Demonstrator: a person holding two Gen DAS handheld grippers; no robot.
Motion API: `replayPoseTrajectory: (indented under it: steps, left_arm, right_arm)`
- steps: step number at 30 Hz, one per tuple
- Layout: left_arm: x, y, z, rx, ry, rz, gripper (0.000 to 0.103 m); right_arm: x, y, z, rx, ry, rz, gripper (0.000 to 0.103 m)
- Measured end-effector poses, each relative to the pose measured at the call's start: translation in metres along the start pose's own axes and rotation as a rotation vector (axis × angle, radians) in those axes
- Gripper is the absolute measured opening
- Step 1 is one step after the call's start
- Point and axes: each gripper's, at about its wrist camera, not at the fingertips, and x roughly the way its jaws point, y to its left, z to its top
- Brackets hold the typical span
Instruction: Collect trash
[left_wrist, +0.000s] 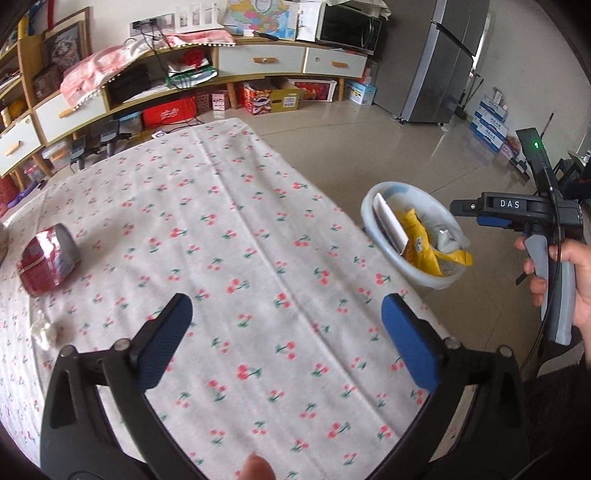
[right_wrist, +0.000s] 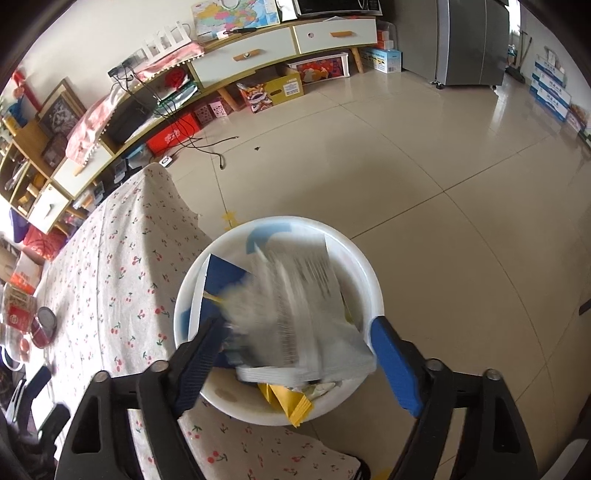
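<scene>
Right gripper (right_wrist: 291, 354) tilts down over the basin (right_wrist: 373, 295), jaws released; left gripper (left_wrist: 288, 343) jaws spread wide, empty.

Cherry-print tablecloth (left_wrist: 236, 229), long low cabinet (left_wrist: 266, 61) along wall, grey fridge (left_wrist: 439, 62), tiled floor (right_wrist: 424, 166)

White tablecloth (left_wrist: 229, 229) with red cherries and green stems; red crumpled wrapper (left_wrist: 46, 264) at nine o'clock; white bin (right_wrist: 369, 288) holding yellow packet (left_wrist: 424, 247) at three; blue gripper pads (left_wrist: 410, 347).
</scene>
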Motion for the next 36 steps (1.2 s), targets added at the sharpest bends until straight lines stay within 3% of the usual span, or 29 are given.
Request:
replayPoseTrajectory:
  steps: [11, 23, 32, 36]
  left_arm:
    - [-0.037, 0.070, -0.014, -0.066, -0.010, 0.108, 0.102]
    - [-0.062, 0.149, -0.017, -0.152, -0.001, 0.223, 0.102]
    - [-0.035, 0.200, -0.029, -0.227, 0.062, 0.266, 0.101]
    - [-0.016, 0.215, -0.034, -0.257, 0.100, 0.285, 0.080]
  right_arm:
    - [-0.011, 0.020, -0.005, -0.037, -0.017, -0.034, 0.085]
    - [-0.012, 0.096, -0.019, -0.195, -0.005, -0.014, 0.085]
    - [-0.001, 0.162, -0.032, -0.315, 0.025, 0.015, 0.085]
    - [0.008, 0.183, -0.037, -0.361, 0.038, 0.007, 0.085]
